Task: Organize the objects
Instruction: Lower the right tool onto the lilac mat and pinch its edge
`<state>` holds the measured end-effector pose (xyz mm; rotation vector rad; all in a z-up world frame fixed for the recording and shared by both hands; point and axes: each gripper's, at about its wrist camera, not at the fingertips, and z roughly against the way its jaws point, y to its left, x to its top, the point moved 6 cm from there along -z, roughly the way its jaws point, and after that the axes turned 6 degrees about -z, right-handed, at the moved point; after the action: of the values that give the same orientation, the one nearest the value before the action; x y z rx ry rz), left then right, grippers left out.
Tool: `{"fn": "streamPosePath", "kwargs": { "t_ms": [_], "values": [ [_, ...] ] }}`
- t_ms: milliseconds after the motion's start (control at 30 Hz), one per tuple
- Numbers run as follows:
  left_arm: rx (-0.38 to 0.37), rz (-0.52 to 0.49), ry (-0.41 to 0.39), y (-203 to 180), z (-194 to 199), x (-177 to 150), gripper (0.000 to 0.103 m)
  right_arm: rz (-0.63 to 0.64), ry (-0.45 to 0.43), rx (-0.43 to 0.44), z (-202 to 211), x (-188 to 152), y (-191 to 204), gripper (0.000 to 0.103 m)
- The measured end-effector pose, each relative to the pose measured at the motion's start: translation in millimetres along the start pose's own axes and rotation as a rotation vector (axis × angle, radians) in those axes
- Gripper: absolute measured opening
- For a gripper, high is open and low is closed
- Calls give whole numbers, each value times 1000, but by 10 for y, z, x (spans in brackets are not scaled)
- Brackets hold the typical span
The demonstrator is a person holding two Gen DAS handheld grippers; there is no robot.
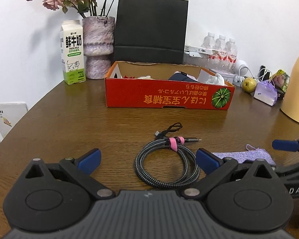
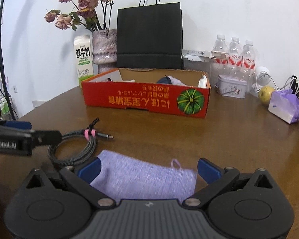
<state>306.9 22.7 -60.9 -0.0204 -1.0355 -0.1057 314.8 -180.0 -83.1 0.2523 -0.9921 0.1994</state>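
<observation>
- Your left gripper sits lowest in its view, blue fingers spread wide apart and holding nothing, with the coiled cable on the table between them.
- Look at that cable: black-and-grey braid wound into a loose ring, cinched at the far side by a pink strap; its metal plug sticks out toward your right.
- Your right gripper is also spread wide, gripping nothing, its fingers on either side of the purple knit pouch.
- You can see the pouch is a flat lavender rectangle with a small cord loop at its far edge; its long axis runs left to right across the jaws.
- Both items lie near you, short of the red cardboard box, which already holds a few things.
</observation>
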Motion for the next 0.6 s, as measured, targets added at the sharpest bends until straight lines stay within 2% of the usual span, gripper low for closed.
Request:
{"fn": "streamPosePath", "kwargs": {
  "t_ms": [267, 600],
  "values": [
    [12, 43, 8, 149, 81, -96, 103, -40, 71, 19, 20, -119, 58, 103],
    [16, 117, 12, 319, 119, -87, 103, 0, 132, 2, -195, -118, 248, 103]
  ]
}}
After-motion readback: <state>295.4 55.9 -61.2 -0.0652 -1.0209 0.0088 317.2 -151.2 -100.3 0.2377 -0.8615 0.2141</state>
